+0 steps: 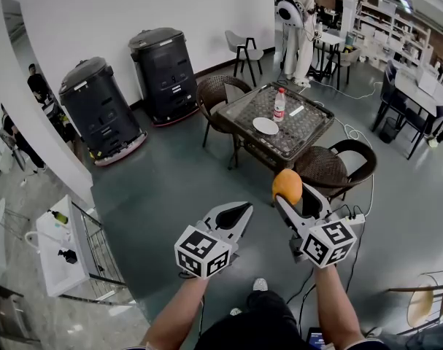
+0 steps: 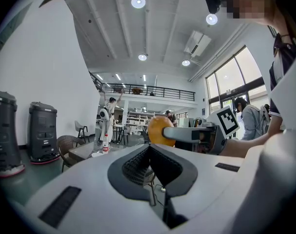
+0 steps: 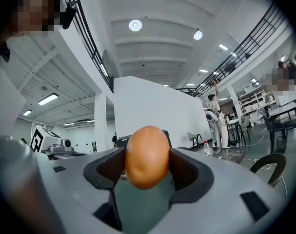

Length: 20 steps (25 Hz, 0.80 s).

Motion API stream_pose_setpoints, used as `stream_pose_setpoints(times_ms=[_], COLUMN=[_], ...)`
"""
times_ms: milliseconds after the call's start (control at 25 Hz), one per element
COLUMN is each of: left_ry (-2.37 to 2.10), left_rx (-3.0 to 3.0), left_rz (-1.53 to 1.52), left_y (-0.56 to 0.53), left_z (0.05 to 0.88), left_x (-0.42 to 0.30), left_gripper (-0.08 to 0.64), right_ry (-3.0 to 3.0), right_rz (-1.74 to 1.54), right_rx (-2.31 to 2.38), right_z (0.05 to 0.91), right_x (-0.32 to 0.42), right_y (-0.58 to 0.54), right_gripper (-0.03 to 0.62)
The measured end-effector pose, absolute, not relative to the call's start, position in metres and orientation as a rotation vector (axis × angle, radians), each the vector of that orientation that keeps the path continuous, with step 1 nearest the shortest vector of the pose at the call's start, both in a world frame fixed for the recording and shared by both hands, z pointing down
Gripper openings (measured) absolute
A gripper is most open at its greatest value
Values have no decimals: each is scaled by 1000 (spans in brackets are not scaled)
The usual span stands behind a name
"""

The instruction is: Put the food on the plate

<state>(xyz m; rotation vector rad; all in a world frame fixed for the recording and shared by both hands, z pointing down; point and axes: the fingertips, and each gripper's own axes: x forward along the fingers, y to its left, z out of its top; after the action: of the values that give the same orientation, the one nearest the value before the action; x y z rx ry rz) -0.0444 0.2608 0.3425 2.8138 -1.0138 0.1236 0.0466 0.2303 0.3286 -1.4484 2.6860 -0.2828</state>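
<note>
Carrying step, I judge: the right gripper (image 1: pixel 290 194) clamps an oval orange-brown food item (image 1: pixel 287 184) in mid-air, well apart from the white plate (image 1: pixel 265 125) on the glass table (image 1: pixel 312 122), while the left gripper (image 1: pixel 240 211) is closed and empty; next it must be walked over and lowered onto the plate.

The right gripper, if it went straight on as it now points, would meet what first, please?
Probably nothing near: the right gripper, shut on the orange oval food, aims left of the glass-topped table, toward the white wall; depth is unclear.
</note>
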Motion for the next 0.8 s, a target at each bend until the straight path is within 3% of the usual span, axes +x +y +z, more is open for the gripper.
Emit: stream_pose_setpoints(times_ms=[800], left_ry=[-1040], left_rx=[2766], left_rz=[191], left_y=[135], left_z=[361], left_x=[12], left_gripper=[8], right_ry=[2694], right_rz=[-345], right_rx=[-1395], right_z=[346], right_x=[109], right_y=[103], right_gripper=[290])
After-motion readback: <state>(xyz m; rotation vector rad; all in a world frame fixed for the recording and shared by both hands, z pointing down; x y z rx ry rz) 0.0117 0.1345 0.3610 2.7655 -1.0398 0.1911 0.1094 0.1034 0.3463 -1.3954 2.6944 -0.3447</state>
